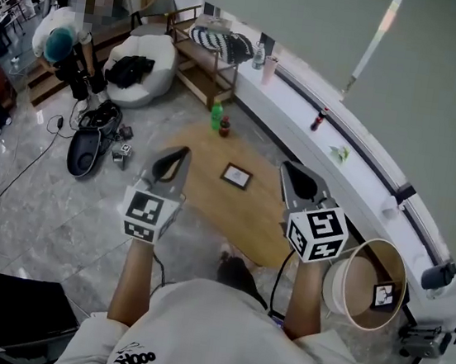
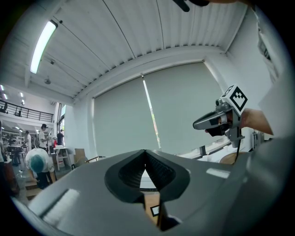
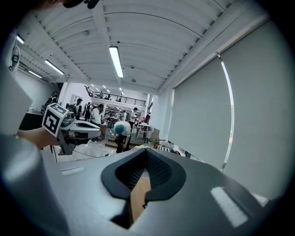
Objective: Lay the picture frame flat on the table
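Left gripper [image 1: 183,153] and right gripper [image 1: 288,167], each with its jaws closed on nothing, are held side by side high above a round wooden counter [image 1: 208,204]. Picture frame [image 1: 236,176]: small, rectangular, dark-edged with a pale centre. It lies flat near the middle of the counter, touched by neither gripper. Green bottle [image 1: 217,116] stands by the counter's far edge.
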`<state>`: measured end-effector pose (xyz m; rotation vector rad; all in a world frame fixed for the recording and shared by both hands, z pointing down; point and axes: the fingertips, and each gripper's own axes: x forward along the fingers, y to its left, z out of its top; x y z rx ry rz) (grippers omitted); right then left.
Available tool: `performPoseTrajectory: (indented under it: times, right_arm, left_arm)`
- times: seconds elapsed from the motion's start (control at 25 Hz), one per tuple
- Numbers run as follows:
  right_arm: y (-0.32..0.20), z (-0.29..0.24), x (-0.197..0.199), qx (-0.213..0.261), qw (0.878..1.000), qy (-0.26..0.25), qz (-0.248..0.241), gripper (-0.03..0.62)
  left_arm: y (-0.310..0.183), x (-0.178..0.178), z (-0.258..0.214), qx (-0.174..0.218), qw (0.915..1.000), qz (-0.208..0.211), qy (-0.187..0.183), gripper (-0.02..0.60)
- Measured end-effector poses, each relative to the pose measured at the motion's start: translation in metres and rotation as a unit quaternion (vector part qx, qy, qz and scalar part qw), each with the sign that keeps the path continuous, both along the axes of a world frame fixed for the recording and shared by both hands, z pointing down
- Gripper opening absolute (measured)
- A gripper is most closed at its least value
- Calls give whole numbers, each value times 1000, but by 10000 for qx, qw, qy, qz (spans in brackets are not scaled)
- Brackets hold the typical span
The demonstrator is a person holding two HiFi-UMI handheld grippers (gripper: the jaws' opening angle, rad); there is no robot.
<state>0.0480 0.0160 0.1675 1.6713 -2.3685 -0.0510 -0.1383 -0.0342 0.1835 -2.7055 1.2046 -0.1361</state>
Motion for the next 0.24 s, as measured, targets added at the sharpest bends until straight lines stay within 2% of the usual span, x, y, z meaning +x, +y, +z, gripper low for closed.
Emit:
performPoseTrajectory:
  times: [0.24]
  right_arm:
    - [-6, 5, 1, -26, 10000, 27, -13, 3]
  left_arm:
    - [-4, 0, 1, 16, 10000, -28, 28, 9]
